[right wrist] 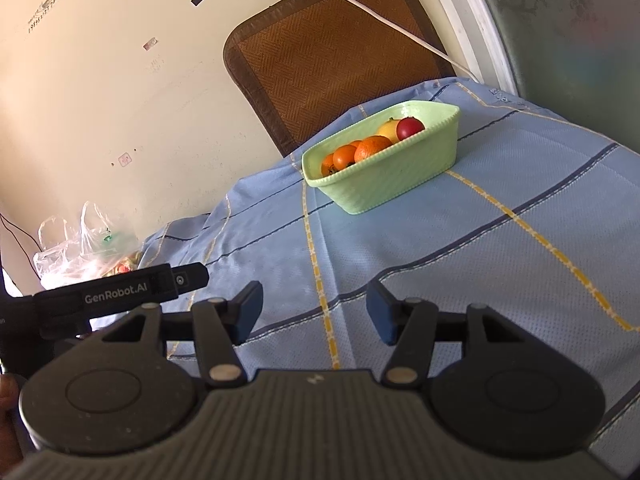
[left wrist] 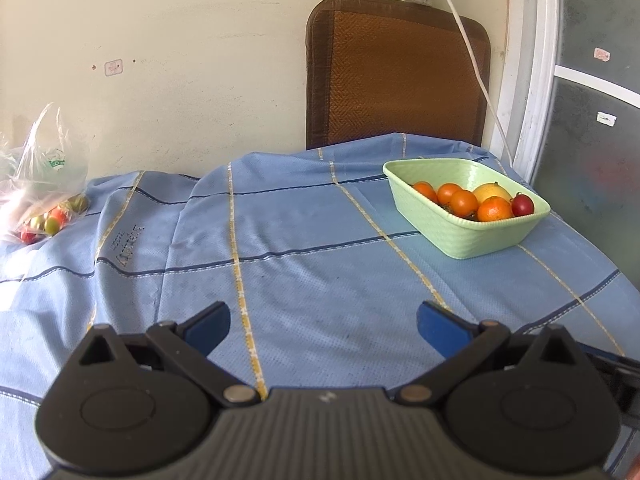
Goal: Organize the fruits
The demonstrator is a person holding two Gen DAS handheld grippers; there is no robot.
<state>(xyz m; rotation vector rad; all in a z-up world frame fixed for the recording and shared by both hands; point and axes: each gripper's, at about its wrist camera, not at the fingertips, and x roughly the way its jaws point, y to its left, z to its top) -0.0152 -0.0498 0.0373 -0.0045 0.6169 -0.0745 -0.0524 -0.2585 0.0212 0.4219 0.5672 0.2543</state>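
A pale green basket (left wrist: pixel 460 236) stands on the blue checked tablecloth (left wrist: pixel 280 248) at the far right; it also shows in the right wrist view (right wrist: pixel 392 176). It holds several orange fruits (left wrist: pixel 495 209), a yellow fruit (left wrist: pixel 490 191) and a red one (left wrist: pixel 523 205). A clear plastic bag (left wrist: pixel 40 184) with small red and green fruits lies at the far left edge. My left gripper (left wrist: pixel 323 326) is open and empty over the cloth, well short of the basket. My right gripper (right wrist: pixel 315 312) is open and empty too. The left gripper's body (right wrist: pixel 120 292) shows beside it.
A brown woven chair back (left wrist: pixel 396 72) stands behind the table against the cream wall. A white power strip and cable (left wrist: pixel 472 52) hang over it. A grey glass door (left wrist: pixel 592 140) is at the right. The plastic bag also shows in the right wrist view (right wrist: pixel 80 248).
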